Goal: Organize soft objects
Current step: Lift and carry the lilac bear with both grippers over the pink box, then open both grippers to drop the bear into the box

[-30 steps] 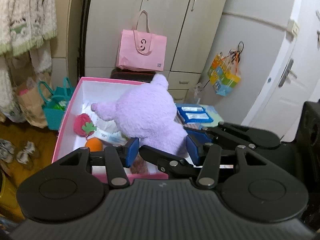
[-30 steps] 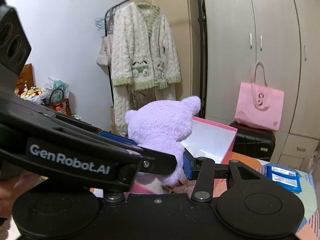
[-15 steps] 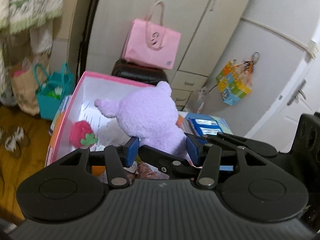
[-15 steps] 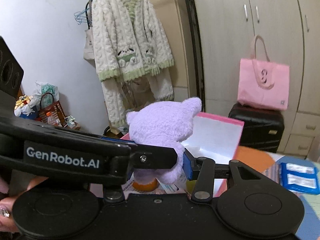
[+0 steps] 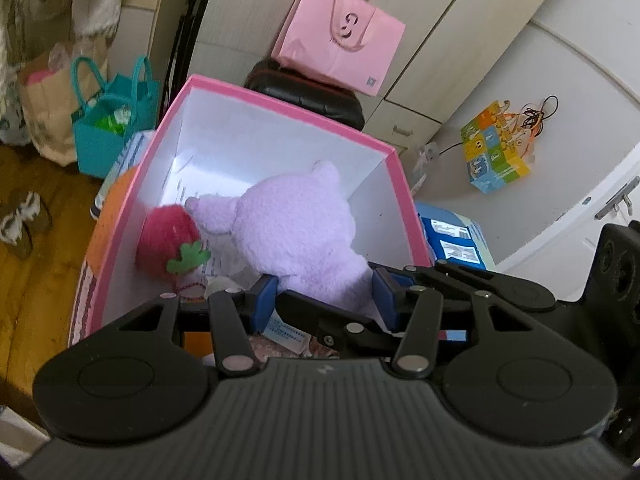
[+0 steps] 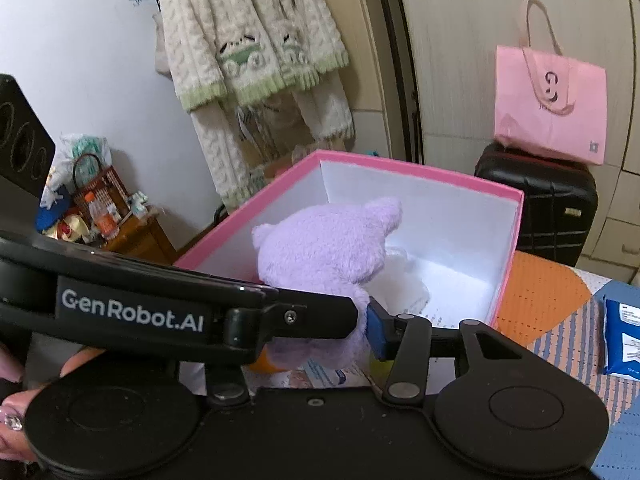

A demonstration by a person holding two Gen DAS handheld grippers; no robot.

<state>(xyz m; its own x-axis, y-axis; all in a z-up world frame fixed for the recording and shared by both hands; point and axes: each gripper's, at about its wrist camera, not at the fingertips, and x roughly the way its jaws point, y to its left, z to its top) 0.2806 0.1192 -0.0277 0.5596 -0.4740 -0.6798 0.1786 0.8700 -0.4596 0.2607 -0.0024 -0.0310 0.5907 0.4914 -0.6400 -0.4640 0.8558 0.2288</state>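
I hold the plush with both grippers at once, since it is bulky and soft and one pinch would let it flop. The left gripper has its blue pads pressed into the plush's lower body from either side, clamped on it. The right gripper comes in across the left one; its one visible blue pad sits against the fur, and its other finger is hidden behind the left gripper's arm, so I judge it clamped on the plush too, though loosely. The plush hangs inside the pink box, head and ears below the rim on the far side, near the left wall, where a red strawberry toy lies touching its ear. Under it I see papers and something orange, too covered to name. By my reading the plush is nearly set down, and letting go is what remains. The box stands on a surface covered by an orange and striped cloth, with blue packets at its right edge. Around it the room is crowded: a teal bag on the wooden floor at left, a knitted cardigan on a rack, a black suitcase carrying a pink bag behind the box, then pale wardrobe doors.
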